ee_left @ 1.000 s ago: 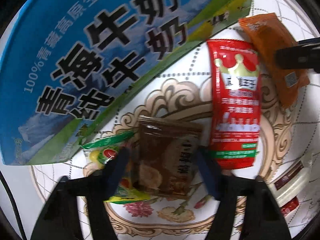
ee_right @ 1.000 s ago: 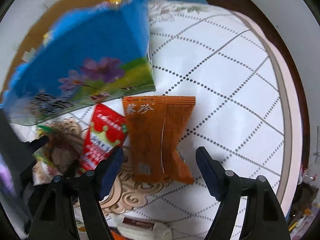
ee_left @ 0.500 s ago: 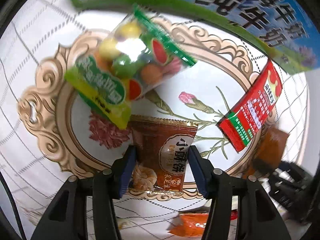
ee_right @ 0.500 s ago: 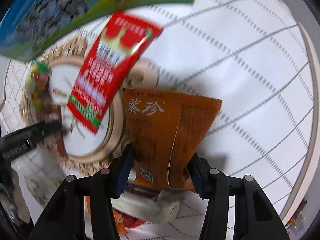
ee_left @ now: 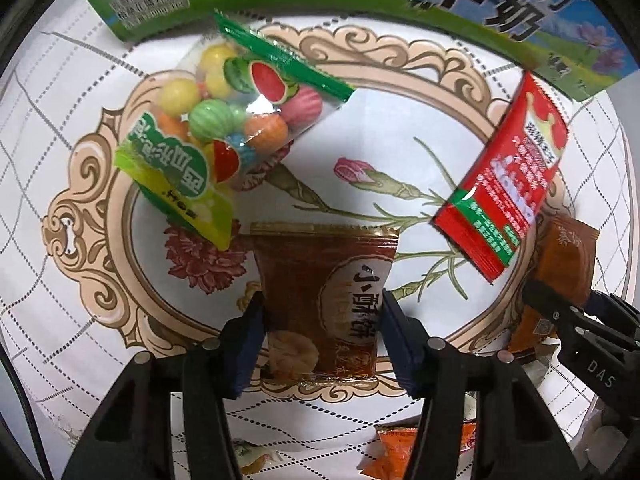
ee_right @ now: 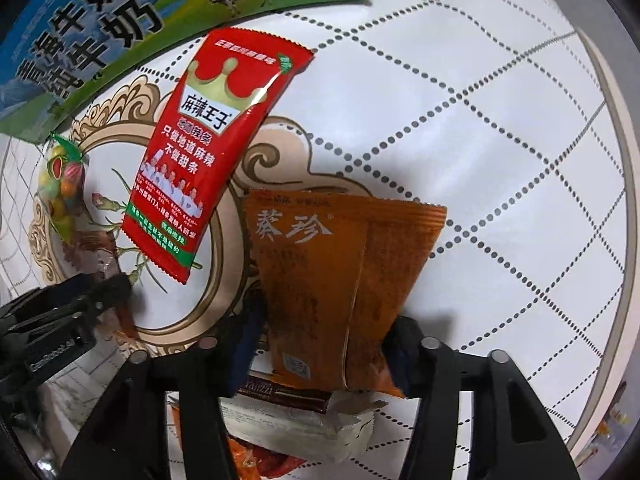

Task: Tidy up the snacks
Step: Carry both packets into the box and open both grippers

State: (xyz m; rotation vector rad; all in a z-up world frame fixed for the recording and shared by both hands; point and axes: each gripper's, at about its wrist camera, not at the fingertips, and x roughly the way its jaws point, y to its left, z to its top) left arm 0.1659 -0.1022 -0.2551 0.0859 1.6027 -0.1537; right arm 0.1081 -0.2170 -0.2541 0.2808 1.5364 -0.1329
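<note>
Four snack packets lie flat on the patterned tablecloth – brown biscuit packet [ee_left: 324,300], candy bag [ee_left: 224,128], red packet [ee_right: 208,148], orange packet [ee_right: 340,280].

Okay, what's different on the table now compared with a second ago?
The right tongs came down from above the orange packet and closed on its sides. The left tongs rolled around the brown biscuit packet between them and are closing on it. The red spicy-strip packet, the candy bag and the milk carton lie where they were.
</note>
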